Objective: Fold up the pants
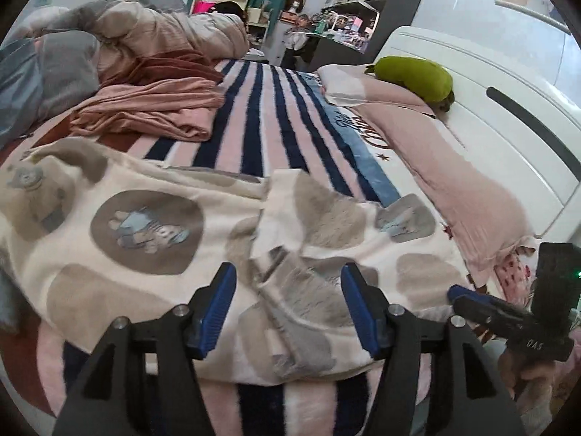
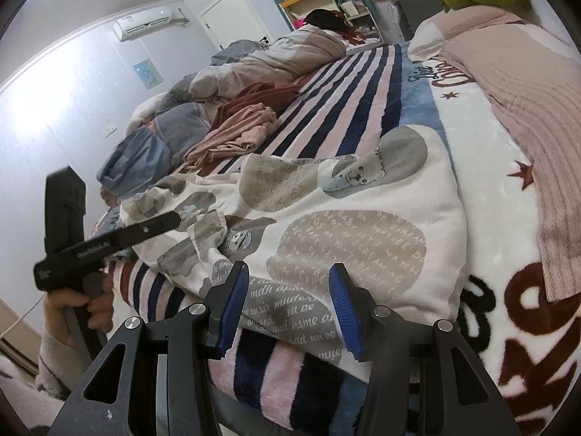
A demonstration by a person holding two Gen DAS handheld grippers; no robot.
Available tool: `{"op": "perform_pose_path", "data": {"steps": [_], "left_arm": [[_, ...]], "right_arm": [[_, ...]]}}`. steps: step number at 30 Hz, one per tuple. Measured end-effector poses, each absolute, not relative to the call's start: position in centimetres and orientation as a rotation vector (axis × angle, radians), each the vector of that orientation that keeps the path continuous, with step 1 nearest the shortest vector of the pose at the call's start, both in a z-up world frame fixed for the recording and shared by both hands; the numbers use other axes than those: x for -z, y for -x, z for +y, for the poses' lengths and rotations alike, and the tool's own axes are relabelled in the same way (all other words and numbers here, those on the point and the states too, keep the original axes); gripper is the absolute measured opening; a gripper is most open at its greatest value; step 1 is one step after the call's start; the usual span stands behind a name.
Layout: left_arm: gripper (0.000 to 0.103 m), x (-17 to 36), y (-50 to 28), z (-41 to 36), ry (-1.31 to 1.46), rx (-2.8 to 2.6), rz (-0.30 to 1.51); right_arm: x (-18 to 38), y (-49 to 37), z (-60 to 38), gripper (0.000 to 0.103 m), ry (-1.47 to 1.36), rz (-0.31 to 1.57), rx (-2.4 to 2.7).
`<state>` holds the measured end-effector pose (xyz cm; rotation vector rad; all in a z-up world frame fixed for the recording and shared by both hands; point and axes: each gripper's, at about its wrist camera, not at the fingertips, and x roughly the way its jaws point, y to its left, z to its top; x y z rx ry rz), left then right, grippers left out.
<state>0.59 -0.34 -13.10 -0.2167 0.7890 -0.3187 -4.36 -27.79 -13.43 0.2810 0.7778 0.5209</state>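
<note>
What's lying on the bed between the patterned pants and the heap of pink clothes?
In the left wrist view, only bare striped blanket separates the patterned pants from the pink clothes.

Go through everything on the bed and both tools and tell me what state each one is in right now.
Patterned pants: lying rumpled on the striped blanket, not yet neatly folded.
Left tool: open, over the pants, gripping nothing.
Right tool: open, at the near edge of the pants, gripping nothing.
Striped blanket: spread flat over the bed.
Pink garment: crumpled in a heap.
Quilt: bunched up at the far side.
Green plush: resting on the pink pillow.
</note>
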Motion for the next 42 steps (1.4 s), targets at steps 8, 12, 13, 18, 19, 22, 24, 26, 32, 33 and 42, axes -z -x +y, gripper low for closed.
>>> {"op": "perform_pose_path", "data": {"steps": [8, 12, 13, 18, 19, 22, 24, 26, 32, 33, 42], "left_arm": [[0.043, 16.0, -1.4, -1.7, 0.245, 0.317, 0.881], [0.022, 15.9, -1.1, -2.0, 0.231, 0.310, 0.847], [0.022, 15.8, -1.1, -2.0, 0.223, 0.308, 0.835], [0.027, 15.2, -1.6, -1.7, 0.183, 0.263, 0.824], [0.027, 15.0, -1.5, -1.7, 0.175, 0.270, 0.822], [0.027, 14.7, -1.5, -2.1, 0.141, 0.304, 0.829], [0.026, 14.6, -1.4, -2.5, 0.116, 0.306, 0.829], [0.025, 14.5, -1.3, -2.8, 0.092, 0.300, 0.825], [0.025, 13.5, -1.4, -4.0, 0.005, 0.300, 0.821], [0.025, 13.4, -1.5, -4.1, -0.012, 0.299, 0.826], [0.011, 14.5, -3.0, -4.0, 0.003, 0.296, 0.919]], "right_arm": [[12.4, 3.9, -25.4, 0.042, -0.197, 0.767, -0.590], [13.2, 3.8, -25.7, 0.042, -0.238, 0.785, -0.593], [13.3, 3.9, -25.7, 0.042, -0.239, 0.788, -0.590], [13.5, 4.2, -26.1, 0.042, -0.246, 0.799, -0.588], [13.5, 4.2, -26.1, 0.042, -0.247, 0.798, -0.589], [13.5, 4.3, -26.2, 0.042, -0.255, 0.798, -0.592], [13.5, 4.3, -26.2, 0.042, -0.262, 0.797, -0.594], [13.5, 4.3, -26.2, 0.042, -0.264, 0.798, -0.595], [13.7, 4.2, -26.4, 0.042, -0.280, 0.801, -0.606], [13.7, 4.1, -26.5, 0.042, -0.284, 0.799, -0.609], [13.9, 3.7, -26.7, 0.042, -0.302, 0.784, -0.623]]}}
